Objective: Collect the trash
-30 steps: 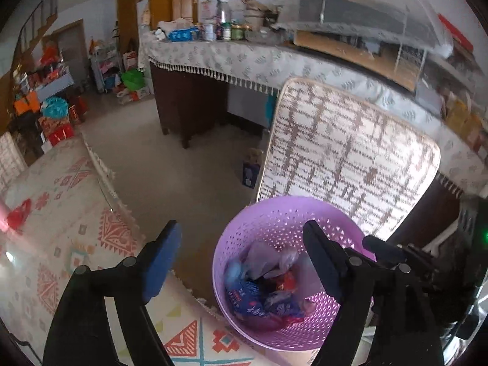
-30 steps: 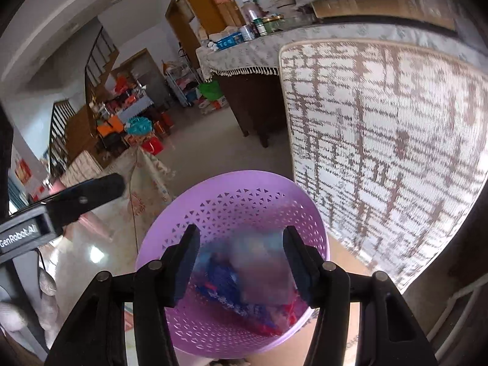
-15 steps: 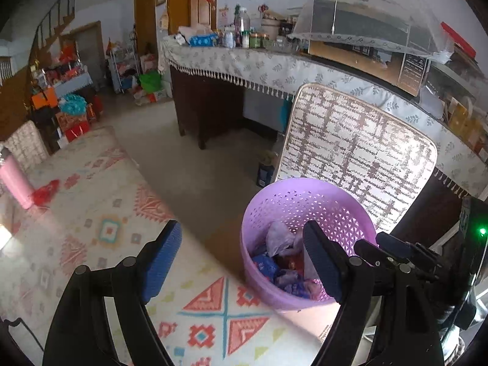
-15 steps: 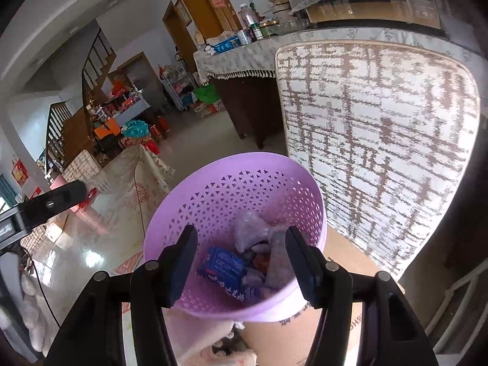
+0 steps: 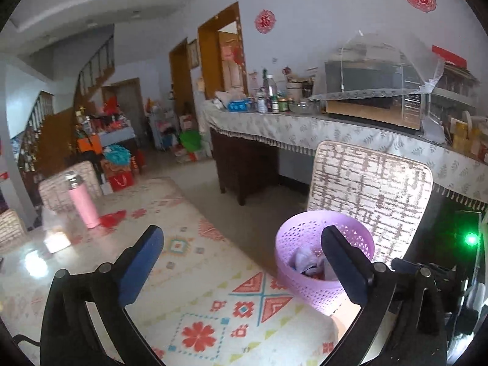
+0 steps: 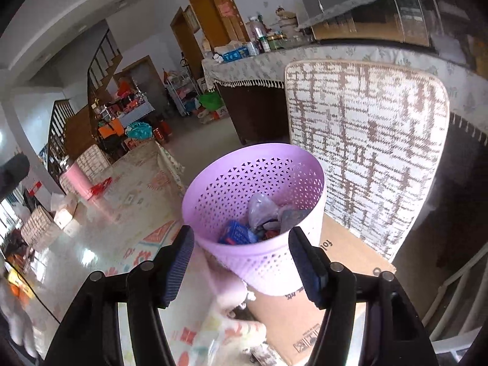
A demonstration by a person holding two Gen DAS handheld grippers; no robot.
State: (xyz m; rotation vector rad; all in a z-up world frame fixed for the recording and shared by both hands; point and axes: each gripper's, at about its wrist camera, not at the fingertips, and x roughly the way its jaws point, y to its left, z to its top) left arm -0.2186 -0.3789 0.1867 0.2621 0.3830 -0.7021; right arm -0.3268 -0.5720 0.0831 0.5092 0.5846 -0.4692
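Little writing can be read: the cardboard box [image 6: 308,314] under the basket carries dark print, of which only fragments such as "fol" show on its top edge, plus small handling symbols near its lower corner. Two red paper-cut medallions [image 5: 264,21] hang on the far wall, their characters too blurred to read.

The purple basket [image 6: 268,262] stands on the cardboard box, beside the patterned tablecloth [image 5: 195,299] and in front of a woven chair back [image 6: 366,140]. Inside it lies trash [image 6: 259,222]: a blue wrapper, greyish plastic bags and something red.

The right gripper [image 6: 241,259] is spread wide and holds nothing; the basket's near wall sits between its blue pads, apart from both. The left gripper [image 5: 242,262] is likewise open and empty, over the tablecloth, with the basket behind its right finger. A pink bottle [image 5: 83,201] stands further along the table.
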